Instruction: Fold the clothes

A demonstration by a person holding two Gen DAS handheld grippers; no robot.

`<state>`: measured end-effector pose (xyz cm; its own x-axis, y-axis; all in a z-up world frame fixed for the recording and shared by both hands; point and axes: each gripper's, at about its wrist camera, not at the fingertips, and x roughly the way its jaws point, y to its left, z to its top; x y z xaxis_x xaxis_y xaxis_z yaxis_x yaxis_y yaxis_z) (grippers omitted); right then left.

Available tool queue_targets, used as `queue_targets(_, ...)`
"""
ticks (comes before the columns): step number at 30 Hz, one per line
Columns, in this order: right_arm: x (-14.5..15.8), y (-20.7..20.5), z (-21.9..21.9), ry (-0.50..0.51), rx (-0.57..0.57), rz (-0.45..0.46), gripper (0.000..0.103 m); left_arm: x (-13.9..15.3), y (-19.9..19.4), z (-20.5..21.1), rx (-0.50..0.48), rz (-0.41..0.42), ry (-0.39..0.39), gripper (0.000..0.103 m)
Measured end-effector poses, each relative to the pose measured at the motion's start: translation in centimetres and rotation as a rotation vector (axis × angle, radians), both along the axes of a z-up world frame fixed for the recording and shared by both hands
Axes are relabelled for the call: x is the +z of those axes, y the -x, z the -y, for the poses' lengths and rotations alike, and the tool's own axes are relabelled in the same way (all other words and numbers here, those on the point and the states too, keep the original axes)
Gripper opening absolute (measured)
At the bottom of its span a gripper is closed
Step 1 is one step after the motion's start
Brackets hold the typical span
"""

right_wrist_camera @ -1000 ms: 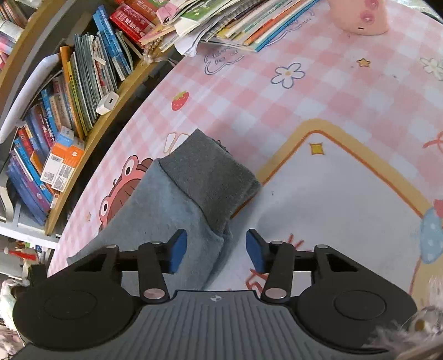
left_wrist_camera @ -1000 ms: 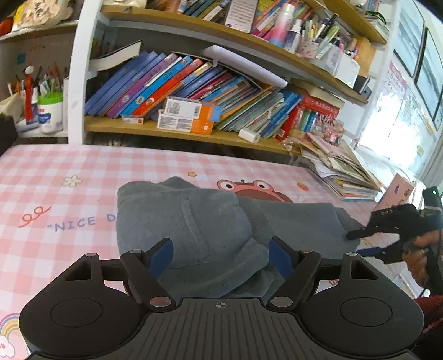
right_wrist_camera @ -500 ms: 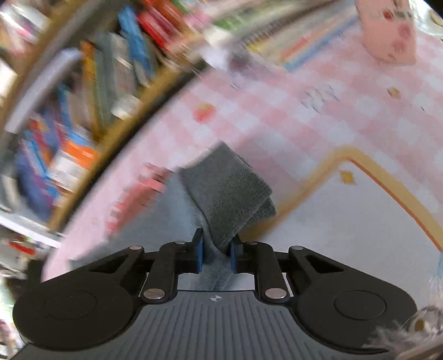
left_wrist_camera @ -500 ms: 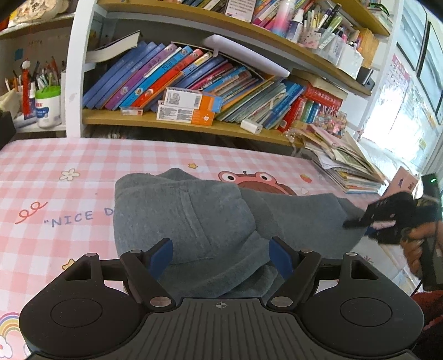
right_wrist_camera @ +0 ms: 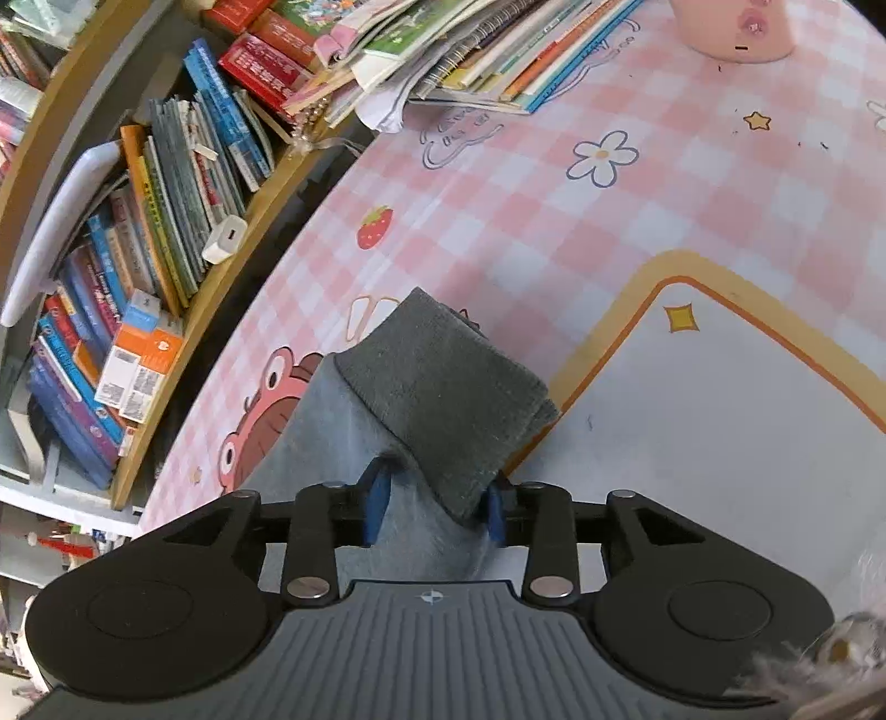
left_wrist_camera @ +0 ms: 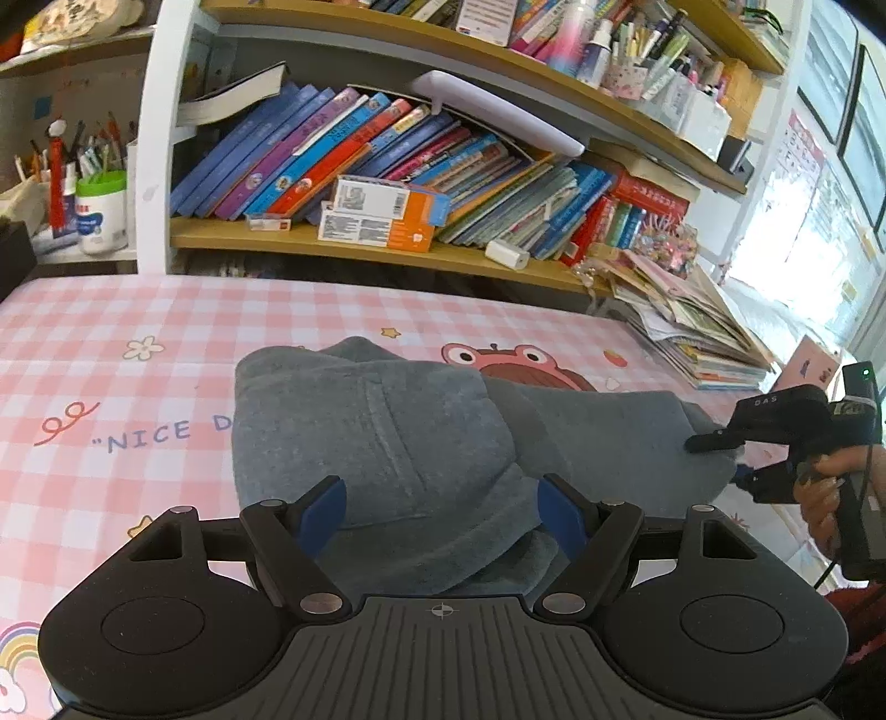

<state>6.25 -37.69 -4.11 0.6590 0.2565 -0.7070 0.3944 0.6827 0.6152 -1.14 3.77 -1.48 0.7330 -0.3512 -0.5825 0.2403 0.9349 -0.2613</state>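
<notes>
A grey fleece garment (left_wrist_camera: 387,437) lies partly folded on the pink checked tablecloth (left_wrist_camera: 111,343). My left gripper (left_wrist_camera: 440,512) is open just above its near edge, holding nothing. My right gripper (right_wrist_camera: 434,507) is shut on the garment's sleeve, just behind the dark grey ribbed cuff (right_wrist_camera: 443,387). In the left wrist view the right gripper (left_wrist_camera: 714,459) grips the sleeve end at the right side of the garment.
Bookshelves (left_wrist_camera: 387,183) full of books run along the far edge of the table. A stack of booklets (left_wrist_camera: 686,327) sits at the back right. A pink pig-shaped item (right_wrist_camera: 736,27) stands beyond it. A white mat with an orange border (right_wrist_camera: 720,399) lies under the cuff.
My right gripper went from open beside the cuff to shut on the sleeve. The left gripper stayed open and shifted only slightly toward the garment.
</notes>
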Motion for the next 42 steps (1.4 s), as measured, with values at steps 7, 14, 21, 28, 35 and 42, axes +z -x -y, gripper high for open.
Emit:
queue_targets(7, -0.1, -0.4, 0.1, 0.018, 0.008, 0.0, 0.016, 0.2, 0.2, 0.0, 0.004, 0.008, 0.001, 0.078)
queue_targets(14, 2.1, 1.1, 2.8, 0.072, -0.084, 0.058, 0.016, 0.4, 0.4, 0.0, -0.005, 0.019, 0.004, 0.078)
queue_targets(21, 3.8, 2.6, 4.8, 0.098, -0.144, 0.097, 0.016, 0.5, 0.5, 0.1, -0.021, 0.026, 0.003, 0.078)
queue_targets(28, 8.6, 2.7, -0.1, 0.18, 0.035, 0.256, 0.016, 0.7, 0.9, 0.1, -0.016, 0.044, 0.004, 0.078)
queue_targets(35, 12.9, 2.8, -8.8, 0.31, 0.362, 0.432, 0.016, 0.9, 1.2, -1.2, 0.058, 0.063, 0.035, 0.078)
queue_targets(42, 11.9, 2.8, -18.5, 0.448, 0.789, 0.467, 0.016, 0.8, 1.6, -2.8, 0.134, 0.065, 0.074, 0.078)
